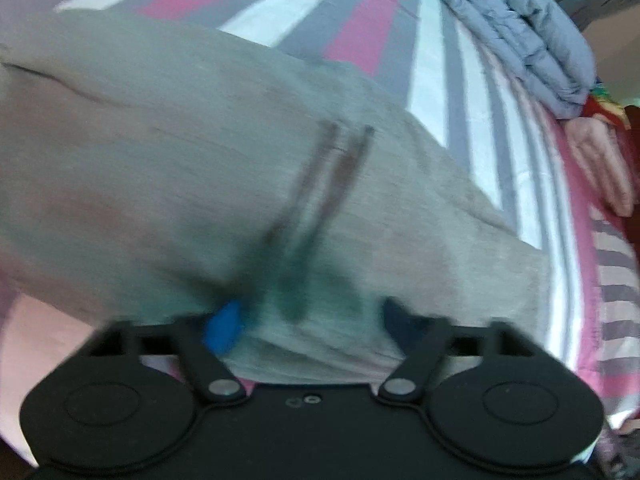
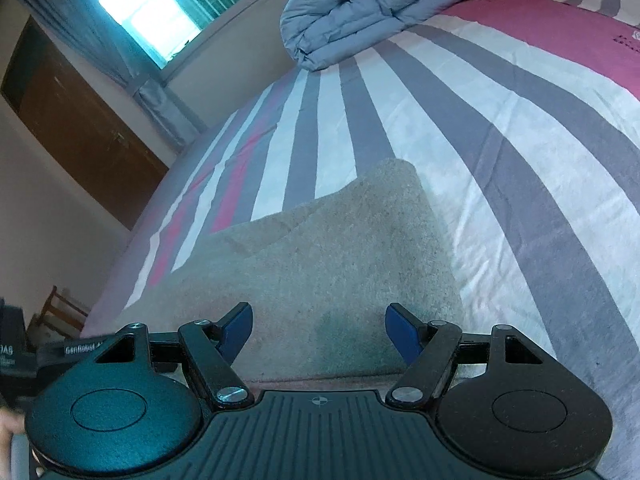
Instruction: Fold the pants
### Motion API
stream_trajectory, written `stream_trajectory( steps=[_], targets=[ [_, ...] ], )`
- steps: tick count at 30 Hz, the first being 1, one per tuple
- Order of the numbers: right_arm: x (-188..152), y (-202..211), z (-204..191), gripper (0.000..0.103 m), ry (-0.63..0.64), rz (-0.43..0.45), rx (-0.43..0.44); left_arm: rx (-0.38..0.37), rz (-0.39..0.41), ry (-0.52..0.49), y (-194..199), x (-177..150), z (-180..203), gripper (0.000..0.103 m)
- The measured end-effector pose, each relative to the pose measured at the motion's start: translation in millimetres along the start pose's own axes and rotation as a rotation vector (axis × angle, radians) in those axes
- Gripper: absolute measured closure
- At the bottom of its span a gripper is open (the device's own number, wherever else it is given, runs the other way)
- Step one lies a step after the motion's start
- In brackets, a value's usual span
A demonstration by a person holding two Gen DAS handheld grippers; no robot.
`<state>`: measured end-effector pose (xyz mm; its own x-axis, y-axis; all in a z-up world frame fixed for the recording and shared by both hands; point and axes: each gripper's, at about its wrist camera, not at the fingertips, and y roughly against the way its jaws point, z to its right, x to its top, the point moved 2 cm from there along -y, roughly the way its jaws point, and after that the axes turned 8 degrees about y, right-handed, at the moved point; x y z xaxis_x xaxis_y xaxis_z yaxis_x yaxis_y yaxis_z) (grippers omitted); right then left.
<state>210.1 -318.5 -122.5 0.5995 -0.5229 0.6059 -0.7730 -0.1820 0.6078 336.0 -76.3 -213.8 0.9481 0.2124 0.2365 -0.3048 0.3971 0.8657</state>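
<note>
Grey-beige pants [image 1: 200, 152] lie on a striped bed, with dark drawstrings [image 1: 336, 172] running down toward my left gripper [image 1: 308, 320]. The left view is blurred by motion. Its blue fingers stand wide apart with the waistband edge between them; the cloth does not look pinched. In the right wrist view a folded end of the pants [image 2: 340, 256] lies just ahead of my right gripper [image 2: 320, 332]. Its blue fingers [image 2: 240, 328] are wide apart over the cloth, holding nothing.
The bedsheet [image 2: 500, 128] has pink, grey and white stripes. A folded blue-grey quilt [image 2: 360, 8] lies at the far end of the bed, also seen in the left wrist view [image 1: 532, 40]. A brown door [image 2: 80, 120] and a window [image 2: 148, 4] are at the left.
</note>
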Motion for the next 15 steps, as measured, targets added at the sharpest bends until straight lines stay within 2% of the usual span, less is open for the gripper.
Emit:
stream_trajectory(
  steps=[1, 4, 7, 10, 11, 12, 13, 15],
  targets=[
    [-0.4, -0.4, 0.4, 0.03, 0.003, 0.0, -0.003, 0.006, 0.011, 0.001, -0.3, -1.4, 2.3, 0.077],
    [-1.1, -2.0, 4.5, 0.03, -0.003, 0.0, -0.02, -0.013, 0.048, -0.011, 4.4, -5.4, 9.2, 0.094],
    [-2.9, 0.6, 7.3, 0.03, -0.004, 0.008, -0.04, -0.052, 0.149, -0.056, 32.0, -6.5, 23.1, 0.096],
    [-3.5, 5.1, 9.3, 0.03, 0.0, 0.024, -0.059, -0.158, 0.275, -0.103, 73.5, -2.8, 38.9, 0.096],
    [-3.6, 5.9, 9.3, 0.03, 0.004, 0.024, -0.063, -0.172, 0.314, -0.135, 85.7, -3.7, 40.7, 0.096],
    [-3.9, 6.2, 8.7, 0.03, 0.013, 0.022, -0.061, -0.155, 0.343, -0.173, 90.3, -5.9, 38.4, 0.096],
    [-4.1, 6.3, 7.2, 0.03, 0.026, 0.022, -0.06, -0.106, 0.343, -0.194, 83.7, -7.8, 33.2, 0.096],
    [-5.5, 4.9, 0.2, 0.03, 0.078, 0.013, -0.079, 0.03, 0.254, -0.187, 41.2, -11.0, 7.8, 0.096]
  ],
)
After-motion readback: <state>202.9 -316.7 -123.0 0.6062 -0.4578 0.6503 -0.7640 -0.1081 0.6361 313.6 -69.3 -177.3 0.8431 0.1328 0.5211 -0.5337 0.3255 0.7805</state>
